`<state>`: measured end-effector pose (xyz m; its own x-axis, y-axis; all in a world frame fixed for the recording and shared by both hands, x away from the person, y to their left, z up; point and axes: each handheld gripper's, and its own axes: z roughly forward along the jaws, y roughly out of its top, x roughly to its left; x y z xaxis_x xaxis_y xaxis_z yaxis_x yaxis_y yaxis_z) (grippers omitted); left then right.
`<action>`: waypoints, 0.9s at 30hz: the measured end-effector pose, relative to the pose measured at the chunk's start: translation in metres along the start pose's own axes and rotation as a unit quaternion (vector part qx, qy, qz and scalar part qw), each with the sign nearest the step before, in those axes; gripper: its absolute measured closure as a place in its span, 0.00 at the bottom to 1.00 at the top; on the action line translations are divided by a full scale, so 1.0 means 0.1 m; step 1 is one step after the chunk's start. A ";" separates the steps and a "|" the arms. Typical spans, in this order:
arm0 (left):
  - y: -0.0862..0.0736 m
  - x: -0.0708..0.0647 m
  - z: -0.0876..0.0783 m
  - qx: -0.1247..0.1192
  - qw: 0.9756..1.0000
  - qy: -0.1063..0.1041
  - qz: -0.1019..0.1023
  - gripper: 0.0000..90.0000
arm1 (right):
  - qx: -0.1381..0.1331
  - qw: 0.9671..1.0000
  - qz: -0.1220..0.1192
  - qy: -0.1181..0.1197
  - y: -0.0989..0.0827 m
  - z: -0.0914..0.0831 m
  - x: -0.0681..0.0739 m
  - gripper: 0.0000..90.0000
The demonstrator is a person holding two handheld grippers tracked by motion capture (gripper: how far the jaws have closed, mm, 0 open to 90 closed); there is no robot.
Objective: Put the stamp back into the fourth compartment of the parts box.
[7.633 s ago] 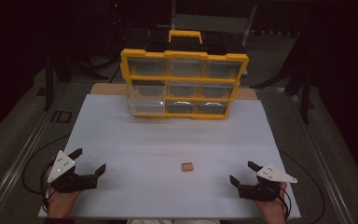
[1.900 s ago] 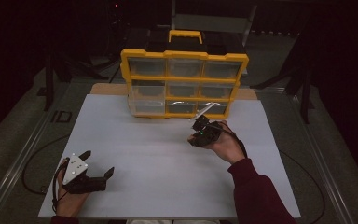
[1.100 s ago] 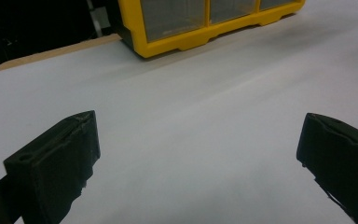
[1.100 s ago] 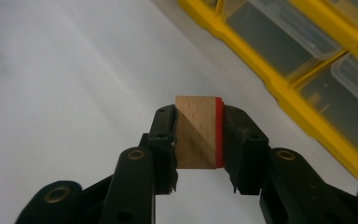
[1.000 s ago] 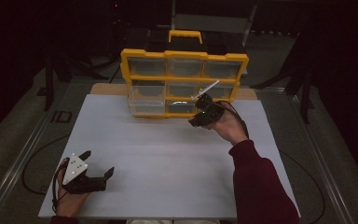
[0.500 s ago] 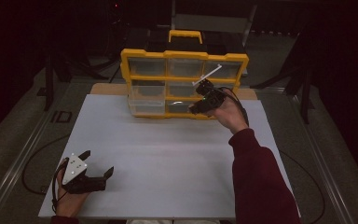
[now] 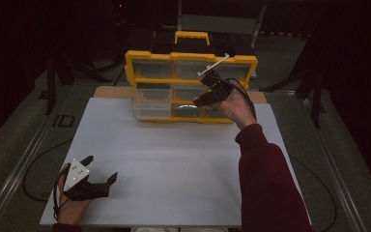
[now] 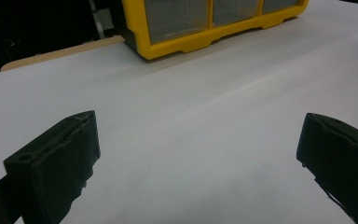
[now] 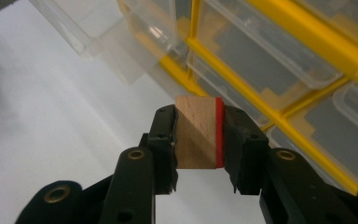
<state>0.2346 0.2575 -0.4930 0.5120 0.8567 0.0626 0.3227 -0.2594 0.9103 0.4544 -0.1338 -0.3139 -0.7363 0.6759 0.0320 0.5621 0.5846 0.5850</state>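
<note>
My right gripper (image 9: pixel 199 135) is shut on a small wooden block (image 9: pixel 196 131) with a red face on one side. In the high view the right gripper (image 7: pixel 199 101) is raised in front of the yellow drawer organizer (image 7: pixel 189 59), before its middle and right clear drawers. One clear drawer (image 7: pixel 150 105) at the organizer's lower left stands pulled out; the same drawer (image 9: pixel 107 28) lies up and to the left of the block. My left gripper (image 7: pixel 101 179) rests open at the near left of the white table (image 7: pixel 174 159), its fingers (image 8: pixel 56 158) wide apart over bare surface.
The organizer (image 8: pixel 205 23) stands at the table's far edge on a wooden board (image 7: pixel 107 92), with a black and yellow carry handle (image 7: pixel 192 36) on top. A cable (image 7: pixel 34 179) loops off the table's left side. Dark floor and stands surround the table.
The right hand has lifted the block up and toward the organizer's front over the last second. The left gripper has stayed put.
</note>
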 end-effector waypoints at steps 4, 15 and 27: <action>0.00 0.00 -0.01 0.001 1.000 0.000 -0.001 0.00 | -0.009 1.000 0.002 0.005 0.06 -0.03 -0.01 0.73; 0.00 0.00 -0.01 0.000 1.000 -0.001 -0.001 0.00 | -0.032 0.999 0.002 0.022 0.19 -0.09 0.02 0.73; 0.00 0.00 -0.01 -0.002 1.000 -0.001 0.001 0.00 | -0.045 0.999 -0.002 0.025 0.33 -0.08 0.11 0.73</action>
<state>0.2338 0.2576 -0.4923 0.5145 0.8551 0.0641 0.3179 -0.2597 0.9119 0.4615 -0.1104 -0.2873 -0.7574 0.6493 0.0685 0.5248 0.5430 0.6555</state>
